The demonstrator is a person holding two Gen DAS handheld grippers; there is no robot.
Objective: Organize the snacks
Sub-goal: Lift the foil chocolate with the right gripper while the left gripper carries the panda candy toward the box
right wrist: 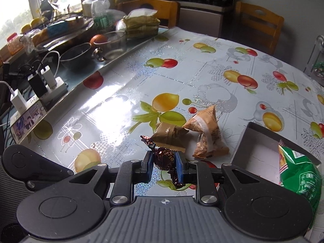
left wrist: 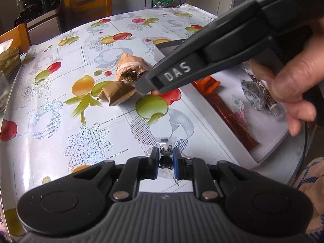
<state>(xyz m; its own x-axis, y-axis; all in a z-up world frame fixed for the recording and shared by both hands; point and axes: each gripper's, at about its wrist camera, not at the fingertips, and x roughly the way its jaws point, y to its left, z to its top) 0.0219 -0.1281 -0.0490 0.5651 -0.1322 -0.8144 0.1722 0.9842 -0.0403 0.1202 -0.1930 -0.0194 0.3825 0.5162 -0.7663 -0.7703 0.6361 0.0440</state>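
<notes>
While a few snacks are already laid in the white box (left wrist: pixel 220 119), a panda-print sweet (left wrist: pixel 166 151) is pinched by the left gripper (left wrist: pixel 165 160), a foil chocolate (right wrist: pixel 164 159) by the right gripper (right wrist: pixel 164 162), and two brown packets (right wrist: pixel 194 135), seemingly, are left on the table (right wrist: pixel 121 101).

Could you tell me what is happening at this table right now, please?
A person is sorting snacks with a handheld gripper in each hand. The left gripper has its jaws shut on a small panda-print sweet; the right gripper is shut on a brown foil-wrapped candy. Two tan packets lie on the tablecloth beside a white box that already holds several snacks.
</notes>
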